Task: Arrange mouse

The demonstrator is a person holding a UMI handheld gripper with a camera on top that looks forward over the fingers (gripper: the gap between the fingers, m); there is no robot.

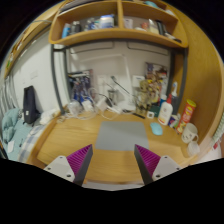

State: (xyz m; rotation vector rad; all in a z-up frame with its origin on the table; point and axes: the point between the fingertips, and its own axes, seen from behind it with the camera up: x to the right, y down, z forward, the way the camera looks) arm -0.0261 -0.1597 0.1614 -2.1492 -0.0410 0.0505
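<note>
Clearly our gripper (110, 160) is spread wide, its purple pads (79, 159) well apart with nothing held or touched between them. Just ahead of the fingers we see a grey mat (121, 134) lying on the wooden desk (65, 135). We cannot make out the mouse anywhere on it. Beyond the mat, bottles (165, 111) and small clutter line the wall under a wooden shelf (115, 35), too small for us to identify. Our fingers' lower parts are cut off.
</note>
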